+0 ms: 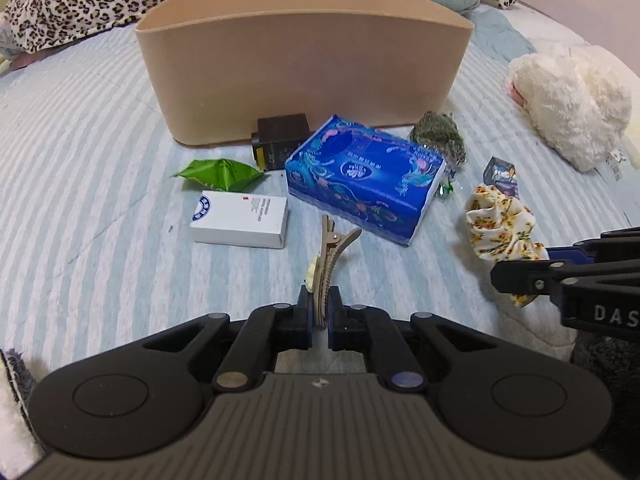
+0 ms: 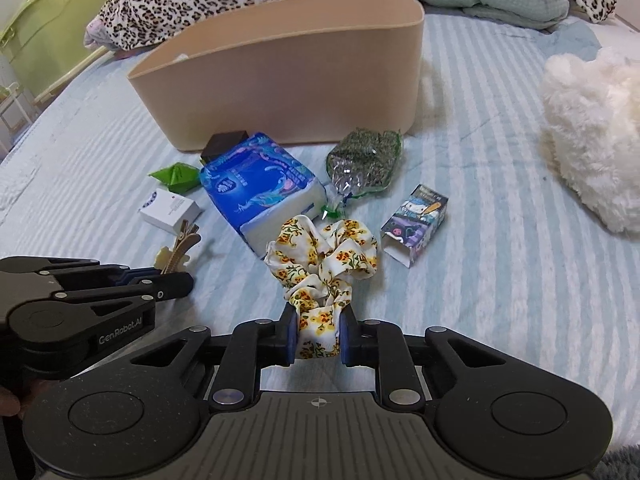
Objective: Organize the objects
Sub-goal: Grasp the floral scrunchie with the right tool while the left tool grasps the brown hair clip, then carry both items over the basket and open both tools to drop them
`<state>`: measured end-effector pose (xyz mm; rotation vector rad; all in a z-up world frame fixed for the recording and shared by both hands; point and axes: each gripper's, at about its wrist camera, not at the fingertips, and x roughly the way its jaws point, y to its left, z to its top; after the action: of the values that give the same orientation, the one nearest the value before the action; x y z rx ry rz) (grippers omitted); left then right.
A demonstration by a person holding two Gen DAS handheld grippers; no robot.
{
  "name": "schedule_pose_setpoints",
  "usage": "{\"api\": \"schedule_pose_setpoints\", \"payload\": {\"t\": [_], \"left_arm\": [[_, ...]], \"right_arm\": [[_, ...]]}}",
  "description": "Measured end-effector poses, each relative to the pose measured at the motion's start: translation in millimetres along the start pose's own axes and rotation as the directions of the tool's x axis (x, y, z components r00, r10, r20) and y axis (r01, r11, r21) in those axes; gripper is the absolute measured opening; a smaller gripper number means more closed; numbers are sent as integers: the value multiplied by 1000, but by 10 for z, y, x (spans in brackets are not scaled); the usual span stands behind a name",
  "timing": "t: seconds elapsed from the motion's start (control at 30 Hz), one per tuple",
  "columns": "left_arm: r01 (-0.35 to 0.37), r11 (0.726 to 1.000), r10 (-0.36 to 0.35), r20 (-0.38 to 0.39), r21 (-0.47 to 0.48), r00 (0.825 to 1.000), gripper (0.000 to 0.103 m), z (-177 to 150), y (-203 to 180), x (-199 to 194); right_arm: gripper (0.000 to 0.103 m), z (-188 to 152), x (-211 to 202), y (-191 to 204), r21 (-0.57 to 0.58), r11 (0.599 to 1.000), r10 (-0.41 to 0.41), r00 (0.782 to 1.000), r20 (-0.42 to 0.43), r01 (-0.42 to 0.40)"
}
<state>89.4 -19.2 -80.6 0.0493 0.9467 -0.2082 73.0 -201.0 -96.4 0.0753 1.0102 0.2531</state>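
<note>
Left claw (image 1: 319, 312) clamps the tan hair clip (image 1: 328, 258), its long axis pointing straight ahead at the beige bin (image 1: 304, 80). Right claw (image 2: 318, 336) pinches the floral scrunchie (image 2: 324, 264), the rest of it draped on the bed (image 2: 500, 280). Both loads sit low; the bin stands beyond the blue tissue pack (image 1: 364, 176), so I'd say both need lifting over.

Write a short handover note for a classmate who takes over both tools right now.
Left tool: shut on the beige hair clip, low over the bed.
Right tool: shut on the floral scrunchie.
Beige bin stands behind the clutter; nothing shows inside it, though its floor is hidden.
Still on the bed: blue tissue pack, white box, green wrapper, dark box, herb bag, cartoon box.
Left: bin everything.
</note>
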Motion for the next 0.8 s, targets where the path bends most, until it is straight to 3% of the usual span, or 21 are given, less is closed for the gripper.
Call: {"api": "schedule_pose_setpoints", "payload": {"t": [0.2, 0.43, 0.7, 0.8], "left_arm": [[-6, 1000, 6, 60, 0, 998, 7, 91, 41, -285], [-50, 998, 54, 182, -25, 982, 7, 494, 204, -621], [-124, 992, 124, 274, -19, 954, 7, 1128, 350, -606], [-137, 990, 137, 275, -20, 952, 7, 1359, 380, -464]], "right_arm": [[18, 84, -287, 12, -4, 1000, 6, 997, 79, -6], [18, 431, -570, 9, -8, 1000, 5, 977, 214, -3], [18, 1049, -548, 28, -37, 999, -2, 950, 312, 15], [18, 1262, -428, 21, -47, 998, -22, 945, 325, 40]]}}
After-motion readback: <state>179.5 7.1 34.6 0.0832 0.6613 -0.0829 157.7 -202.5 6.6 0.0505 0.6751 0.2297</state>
